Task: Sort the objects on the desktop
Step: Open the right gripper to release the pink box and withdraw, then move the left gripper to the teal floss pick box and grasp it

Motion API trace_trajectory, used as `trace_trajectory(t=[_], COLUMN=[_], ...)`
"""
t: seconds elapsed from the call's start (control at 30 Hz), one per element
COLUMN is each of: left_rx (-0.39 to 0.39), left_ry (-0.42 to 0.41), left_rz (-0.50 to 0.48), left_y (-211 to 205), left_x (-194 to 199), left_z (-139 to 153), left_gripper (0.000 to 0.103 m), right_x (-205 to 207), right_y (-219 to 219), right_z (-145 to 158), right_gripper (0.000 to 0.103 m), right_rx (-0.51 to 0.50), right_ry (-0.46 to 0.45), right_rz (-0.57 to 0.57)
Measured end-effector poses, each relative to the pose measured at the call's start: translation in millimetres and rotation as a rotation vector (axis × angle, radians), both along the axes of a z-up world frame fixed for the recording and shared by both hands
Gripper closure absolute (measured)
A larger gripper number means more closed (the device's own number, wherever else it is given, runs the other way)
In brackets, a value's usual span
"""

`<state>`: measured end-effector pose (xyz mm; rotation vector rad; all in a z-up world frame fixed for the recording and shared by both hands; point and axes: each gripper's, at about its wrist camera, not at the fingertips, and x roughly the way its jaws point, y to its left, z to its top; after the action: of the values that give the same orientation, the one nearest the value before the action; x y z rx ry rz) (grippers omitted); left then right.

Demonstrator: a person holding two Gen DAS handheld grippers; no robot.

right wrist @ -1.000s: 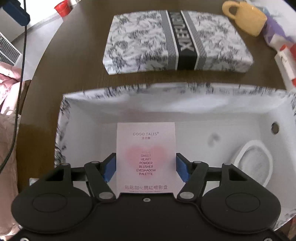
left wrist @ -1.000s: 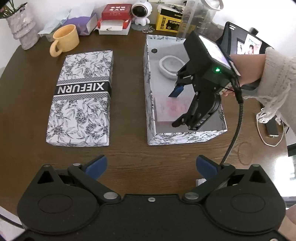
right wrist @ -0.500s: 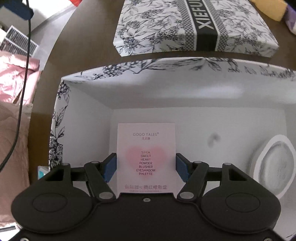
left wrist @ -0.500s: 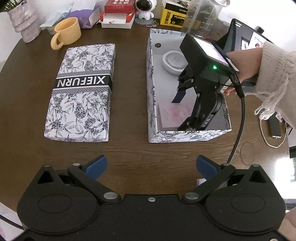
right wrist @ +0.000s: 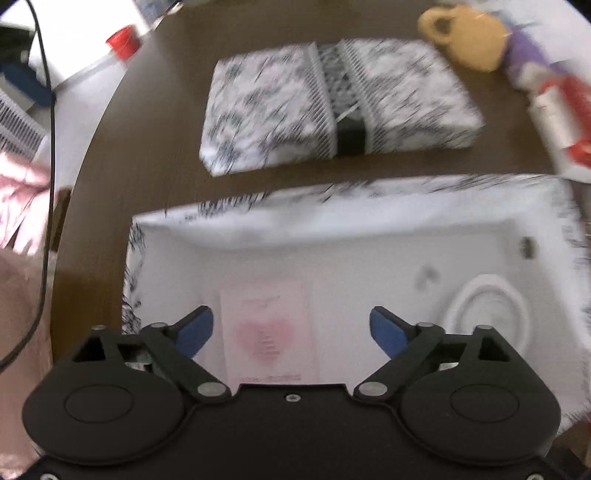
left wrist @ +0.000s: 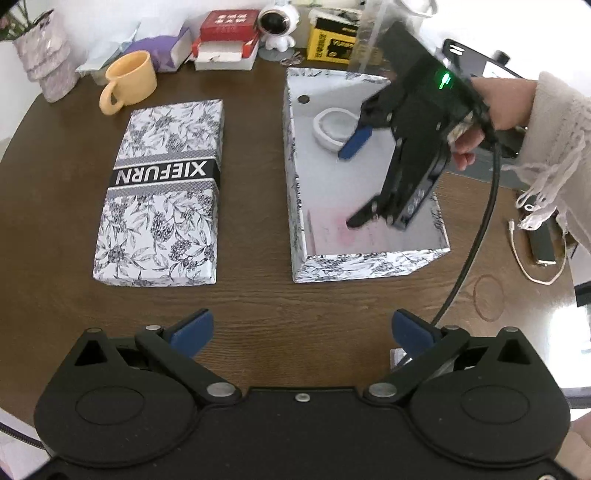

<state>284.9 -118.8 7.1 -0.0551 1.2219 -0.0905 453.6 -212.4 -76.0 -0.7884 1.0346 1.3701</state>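
Left wrist view: the left claw [left wrist: 301, 332] hangs over bare brown surface [left wrist: 255, 291], its blue pads spread wide with nothing between them. Ahead stands an open floral box [left wrist: 369, 264] with white inner walls. To its left, well apart, lies the matching lid [left wrist: 162, 188], flat, its black band reading XIEFURN. The right claw [left wrist: 356, 181] reaches down into the box from the right, held by a hand [left wrist: 491, 114] in a knit sleeve; one blue pad [left wrist: 355, 142] shows high and the other finger's dark tip sits low, just above a pink card [left wrist: 347, 234] lying flat on the box floor near the front wall. A white oval dish [left wrist: 330, 127] sits at the far end of the box. Behind, a yellow mug [left wrist: 131, 83], a red-and-white carton [left wrist: 225, 37] and a small white robot figure [left wrist: 277, 27] stand along the surface's back edge. A cable [left wrist: 469, 266] trails from the right claw.

Right wrist view (blurred): the right claw [right wrist: 291, 330] has its pads parted, each clear of the card [right wrist: 267, 332], which lies on the box [right wrist: 332, 229] floor between and below them. The dish [right wrist: 487, 314] rests to the right, the lid [right wrist: 332, 107] beyond the box wall, and the mug [right wrist: 465, 37] farther off.
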Motion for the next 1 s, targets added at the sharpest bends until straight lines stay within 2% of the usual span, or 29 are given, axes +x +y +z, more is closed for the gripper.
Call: trace_trajectory(t=[0.1,0.23,0.33,0.47,0.7,1.0], left_rx=[0.002,-0.002,-0.003,-0.012,-0.01,-0.002], left_ry=[-0.026,-0.067,-0.099,-0.115,-0.118,-0.116], left_rz=[-0.036,-0.094,-0.144,-0.191,-0.309,-0.478], left_y=[-1,-1,2,11,15,-3], left_x=[-8,-22,-37,-56,-86,-113], left_z=[4,10,15,16,7,-7], left_gripper=[0.0,0.0,0.0,0.0,0.0,0.0], right_x=[-4,-25,-52,-102,-191,-302], right_y=[-16,-39,-53,-64,-75,-91], right_z=[26,67,91,107,106,92], right_gripper=[0.0,0.0,0.0,0.0,0.0,0.0], right_rx=[0.092,0.218,0.277,0.301,0.28,0.266], right_ry=[-0.062,-0.17,-0.238,-0.298,-0.344,-0.344], right_rz=[-0.098,-0.253,-0.358,-0.483,-0.702,-0.986])
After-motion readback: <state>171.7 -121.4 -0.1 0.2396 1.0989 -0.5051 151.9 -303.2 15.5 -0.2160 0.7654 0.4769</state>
